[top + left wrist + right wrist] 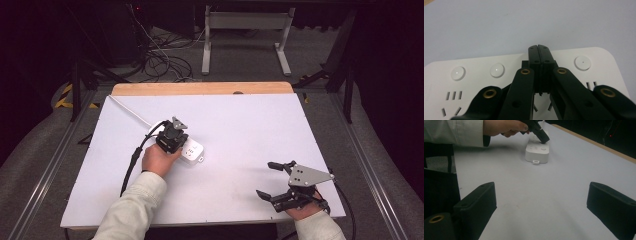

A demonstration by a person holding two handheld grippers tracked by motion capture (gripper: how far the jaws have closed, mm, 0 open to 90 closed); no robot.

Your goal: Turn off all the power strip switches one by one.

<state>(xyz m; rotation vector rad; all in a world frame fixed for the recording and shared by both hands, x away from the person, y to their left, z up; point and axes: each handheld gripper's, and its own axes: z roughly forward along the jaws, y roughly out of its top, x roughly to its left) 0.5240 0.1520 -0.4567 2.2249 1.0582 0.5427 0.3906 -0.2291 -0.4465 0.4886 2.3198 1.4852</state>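
White counter [240, 130] with a wood strip along the far edge, dark room behind, cables and a table frame on the floor beyond.

Power strip [192, 152] sits left of centre on the counter, its white cord running off toward the far-left corner. In the right gripper view it lies flat [537, 151], with a small tab sticking out at the near end.

Left gripper [539, 50]: jaws closed flat against each other, nothing between them, tip angled down onto the top face of the strip. It lands in the row of round buttons, between the two on one side [497, 70] and the single one on the other [583, 62]. Contact looks likely, but I can't confirm a press from these views.

Right gripper [270, 180]: jaws spread wide, empty, parked near the front-right edge of the counter, well apart from the strip.

Step in hand, my read: poking a switch on the strip with the closed left tip. The tip seems to sit between buttons rather than on one.

Next move calls for a small sideways correction onto the target button, then a straight downward push. The strip is light and unbraced, so it could skid; the right gripper is free to steady it.
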